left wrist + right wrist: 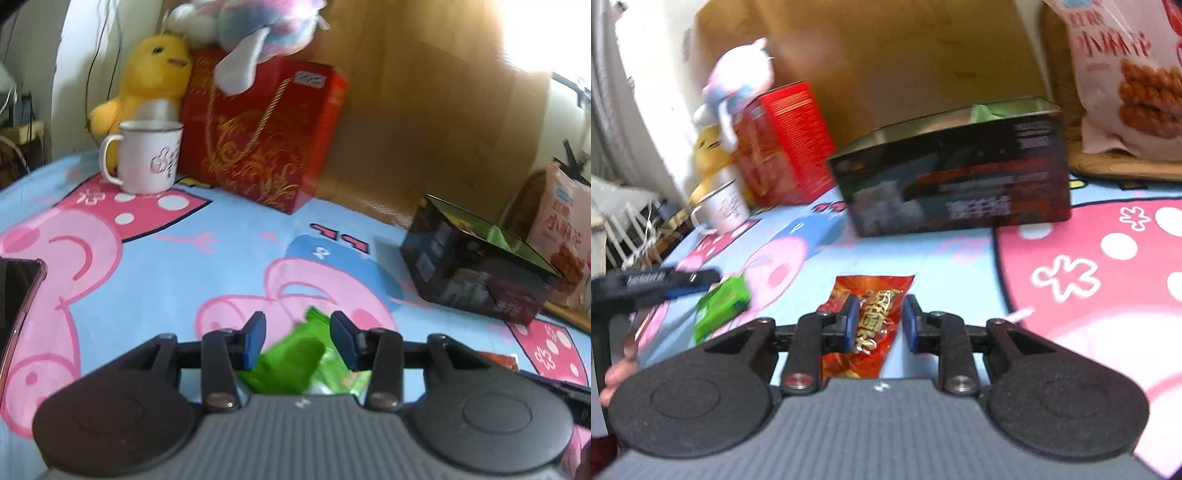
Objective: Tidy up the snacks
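Note:
A green snack packet [295, 358] lies on the cartoon-print cloth between the fingers of my left gripper [298, 334], whose jaws stand open around it without pressing it. It also shows in the right wrist view [720, 306], with the left gripper [683, 286] over it. A red-orange snack packet [871, 314] lies between the fingers of my right gripper [881, 321], which is partly closed around it; contact is unclear. A dark open box [476, 266] stands beyond, also in the right wrist view [956, 173], with something green inside.
A red gift bag [258, 136], a white mug [144, 158], a yellow plush chick [147, 81] and another plush toy stand at the back left. A pink snack bag [1126, 74] leans at the back right. A cardboard box [424, 110] stands behind. A phone [14, 295] lies left.

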The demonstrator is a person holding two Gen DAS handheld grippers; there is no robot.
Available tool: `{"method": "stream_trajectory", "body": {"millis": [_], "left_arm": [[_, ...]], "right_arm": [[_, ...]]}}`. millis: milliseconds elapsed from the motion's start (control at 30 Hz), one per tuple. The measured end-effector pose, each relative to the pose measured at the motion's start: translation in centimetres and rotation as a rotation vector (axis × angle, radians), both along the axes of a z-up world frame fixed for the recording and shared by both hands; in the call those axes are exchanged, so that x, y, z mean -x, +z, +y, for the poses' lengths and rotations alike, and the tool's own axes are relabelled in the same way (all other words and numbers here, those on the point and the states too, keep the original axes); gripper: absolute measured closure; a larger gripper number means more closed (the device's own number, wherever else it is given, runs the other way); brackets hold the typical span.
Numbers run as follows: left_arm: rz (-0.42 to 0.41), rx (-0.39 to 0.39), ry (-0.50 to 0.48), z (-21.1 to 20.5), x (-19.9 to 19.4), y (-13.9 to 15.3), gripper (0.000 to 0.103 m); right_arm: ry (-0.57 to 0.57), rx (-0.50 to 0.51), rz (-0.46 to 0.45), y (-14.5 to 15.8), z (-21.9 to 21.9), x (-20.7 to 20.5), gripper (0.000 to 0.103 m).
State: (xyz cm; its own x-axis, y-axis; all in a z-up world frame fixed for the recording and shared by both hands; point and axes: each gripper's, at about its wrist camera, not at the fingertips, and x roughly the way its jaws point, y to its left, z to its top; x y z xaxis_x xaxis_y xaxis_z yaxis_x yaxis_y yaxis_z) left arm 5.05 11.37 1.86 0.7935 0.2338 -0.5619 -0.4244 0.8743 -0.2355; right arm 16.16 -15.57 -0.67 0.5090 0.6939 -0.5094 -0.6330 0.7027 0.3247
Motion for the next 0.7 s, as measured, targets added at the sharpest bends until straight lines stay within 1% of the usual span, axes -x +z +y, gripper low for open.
{"method": "stream_trajectory", "body": {"millis": [100, 133, 167, 200, 233, 267, 333, 433, 600, 700], "left_arm": [[-0.004, -0.053, -0.024, -2.2, 0.0, 0.4, 0.062], [-0.005, -0.068, -0.032, -2.8, 0.0, 0.5, 0.060], [-0.005, -0.082, -0.041, -3.4, -0.1, 0.6, 0.059], [-0.005, -0.094, -0.051, -4.1, -0.3, 0.7, 0.059], [-0.006, -0.101, -0.063, -4.7, -0.4, 0.7, 0.059], [-0.006, -0.104, -0.074, -5.2, -0.5, 0.6, 0.059], [0.002, -0.102, -0.095, -6.1, -0.9, 0.3, 0.059], [0.017, -0.104, -0.115, -7.3, -1.3, -0.2, 0.059], [0.030, -0.122, -0.133, -8.6, -1.7, -1.1, 0.059], [0.046, -0.141, -0.131, -9.0, -1.9, -1.6, 0.059]], "right_arm": [[-0.011, 0.023, -0.046, 0.2, 0.1, 1.9, 0.075], [-0.022, 0.027, -0.060, 0.2, 0.0, 2.4, 0.075], [-0.036, 0.023, -0.067, 0.2, -0.3, 2.7, 0.074], [-0.067, -0.003, -0.081, 0.4, -1.0, 2.9, 0.072], [-0.108, -0.038, -0.096, 0.5, -1.3, 3.0, 0.060], [-0.150, -0.078, -0.105, 0.5, -2.1, 3.2, 0.052], [-0.222, -0.143, -0.103, 0.4, -3.6, 3.2, 0.052], [-0.267, -0.174, -0.078, 0.3, -4.3, 3.0, 0.052], [-0.258, -0.148, -0.101, 0.3, -3.7, 2.9, 0.051], [-0.251, -0.148, -0.100, 0.3, -4.2, 3.0, 0.051]]}}
